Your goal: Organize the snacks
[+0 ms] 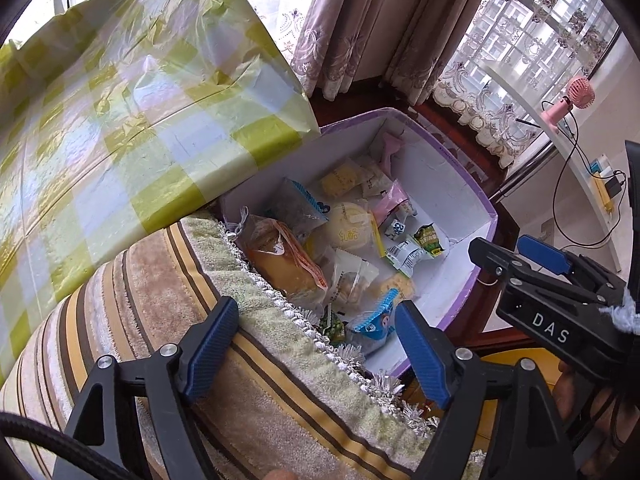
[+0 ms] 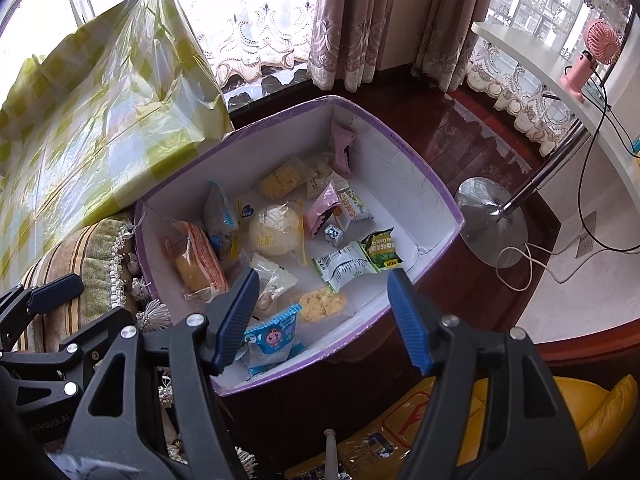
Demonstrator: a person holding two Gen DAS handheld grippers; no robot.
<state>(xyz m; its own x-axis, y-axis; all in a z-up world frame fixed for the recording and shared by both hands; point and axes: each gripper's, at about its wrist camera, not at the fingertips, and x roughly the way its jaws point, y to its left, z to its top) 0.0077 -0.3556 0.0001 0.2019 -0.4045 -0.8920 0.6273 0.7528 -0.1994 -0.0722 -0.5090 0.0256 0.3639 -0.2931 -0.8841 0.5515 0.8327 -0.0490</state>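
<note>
Firstly, left wrist view: left gripper (image 1: 316, 344) spread wide, empty, above striped cushion (image 1: 168, 304); snacks (image 1: 344, 232) inside box (image 1: 460, 188), partly hidden. Right wrist view: right gripper (image 2: 320, 316) wide, empty, over box's near corner; risk of crushing soft bun (image 2: 276, 230) or nudging box.

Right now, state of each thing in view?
left hand-held gripper: open, empty, above the cushion
right hand-held gripper: open, empty, above the box
box: open, no lid, holds snacks
round bun: wrapped, sealed, in box
checked bag: crumpled, leaning over the box's edge
</note>
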